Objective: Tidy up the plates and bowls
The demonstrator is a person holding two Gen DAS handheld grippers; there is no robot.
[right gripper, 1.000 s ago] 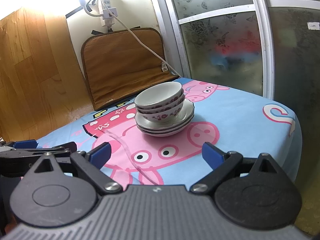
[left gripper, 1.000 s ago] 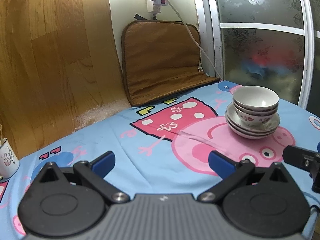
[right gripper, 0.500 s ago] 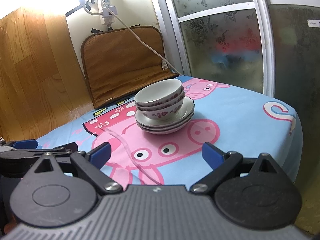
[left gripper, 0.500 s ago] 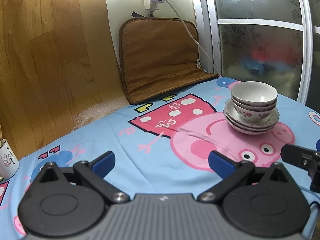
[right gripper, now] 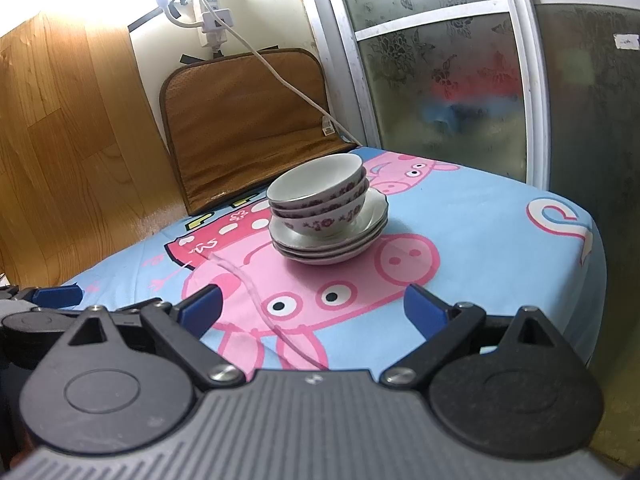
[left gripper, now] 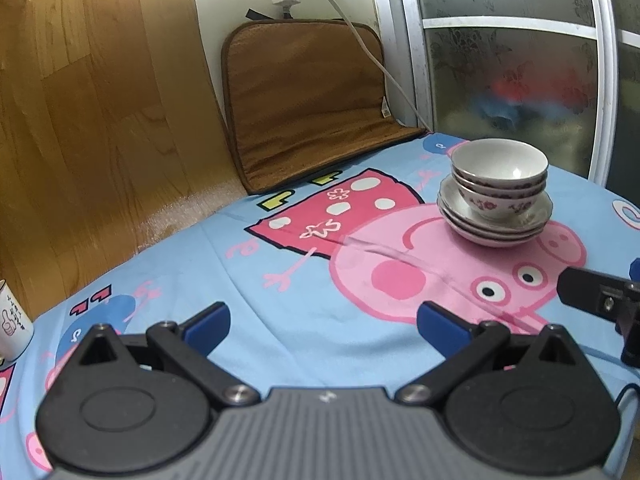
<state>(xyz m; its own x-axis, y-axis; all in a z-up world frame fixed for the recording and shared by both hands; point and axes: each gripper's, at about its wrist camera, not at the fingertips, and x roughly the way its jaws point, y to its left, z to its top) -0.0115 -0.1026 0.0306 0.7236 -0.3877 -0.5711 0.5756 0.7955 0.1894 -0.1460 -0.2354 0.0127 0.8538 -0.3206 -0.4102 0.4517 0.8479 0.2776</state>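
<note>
1. Left gripper [left gripper: 322, 322] spread wide, nothing between the blue pads [left gripper: 206, 326]; it hangs low over the cartoon-pig tablecloth [left gripper: 280, 312], aimed at bare cloth. Looks like standby, not a grasp.
2. Right gripper [right gripper: 314, 306] also spread wide and empty, blue fingertips [right gripper: 424, 306] apart, pointed nearly straight at the dishes. The open span probably suits clearing a rim, though no contact is made.
3. Dish stack [left gripper: 496, 192] sits ahead and to the right of the left gripper, well apart from it; in the right wrist view the stack [right gripper: 328, 216] is straight ahead, slightly left of centre, beyond the fingertips.
4. Stack build: bowls [right gripper: 318, 190] nested on top, plates [right gripper: 332, 240] nested beneath. Looks like three of each, count not certain. Bowls sit toward one side of the top plate, not centred.
5. Judgement: everything already nests in one pile, so the sorting seems mostly done or about to be split; cannot tell which.
6. Look of ware: white glazed ceramic, dark pink floral band on the bowl outsides, plain inside, plates with a wavy rim. Likely slick and brittle, so grip the rim edge.
7. The right gripper's finger shows at the right edge of the left view [left gripper: 596, 300], just beside the left tool.
8. Brown cushion [left gripper: 316, 108] leans against the wall behind the stack; white mug [left gripper: 12, 330] far left of the left gripper.
</note>
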